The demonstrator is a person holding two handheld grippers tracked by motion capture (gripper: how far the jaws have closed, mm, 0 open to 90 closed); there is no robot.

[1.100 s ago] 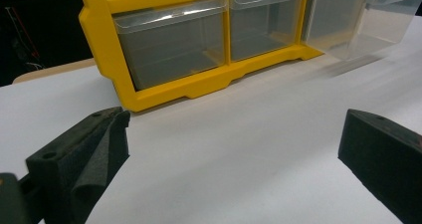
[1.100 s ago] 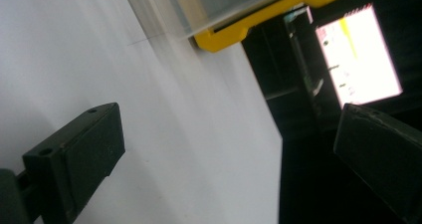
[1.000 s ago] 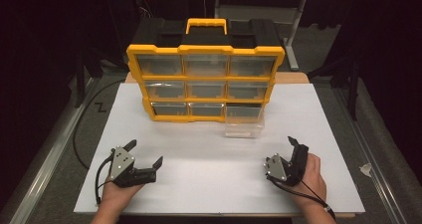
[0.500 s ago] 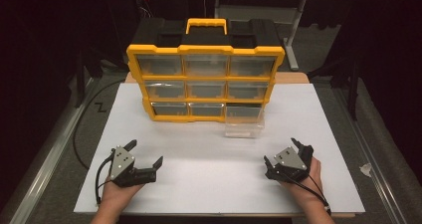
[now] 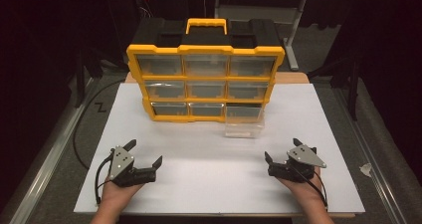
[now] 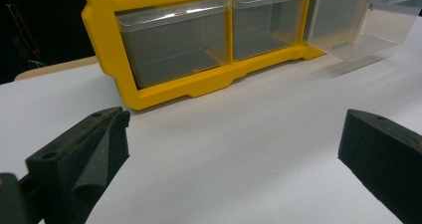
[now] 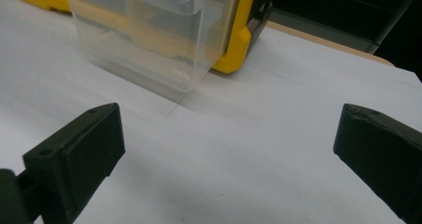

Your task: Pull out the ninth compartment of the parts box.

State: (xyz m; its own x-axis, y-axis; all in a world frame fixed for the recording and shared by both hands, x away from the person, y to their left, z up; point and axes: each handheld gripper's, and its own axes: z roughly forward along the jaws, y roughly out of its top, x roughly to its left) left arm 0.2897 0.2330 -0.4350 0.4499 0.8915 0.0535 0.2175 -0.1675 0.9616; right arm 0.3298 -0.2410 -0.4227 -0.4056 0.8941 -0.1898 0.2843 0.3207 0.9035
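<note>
A yellow organizer (image 5: 205, 79) with a black top and clear drawers stands upright at the back middle of the white table. Its bottom right drawer (image 5: 243, 121) is pulled out forward and looks empty. My left gripper (image 5: 144, 153) rests open near the front left, held by a hand, with nothing between its jaws. My right gripper (image 5: 282, 149) rests open at the front right, also holding nothing. In the left gripper view the organizer (image 6: 119, 50) lies ahead beyond the left gripper (image 6: 231, 149), with the drawer (image 6: 358, 20) at upper right. The right gripper (image 7: 229, 149) faces the drawer (image 7: 149, 30).
The white table surface (image 5: 209, 174) stretches between both grippers and the organizer. A black cable (image 5: 79, 129) curves off the table's left edge. A grey metal frame (image 5: 293, 40) stands behind the organizer. A scrap of tape (image 5: 366, 169) lies on the floor at right.
My right gripper has turned in the hand so its grey plate faces up and its jaws point toward the organizer. The left gripper has stayed still.
</note>
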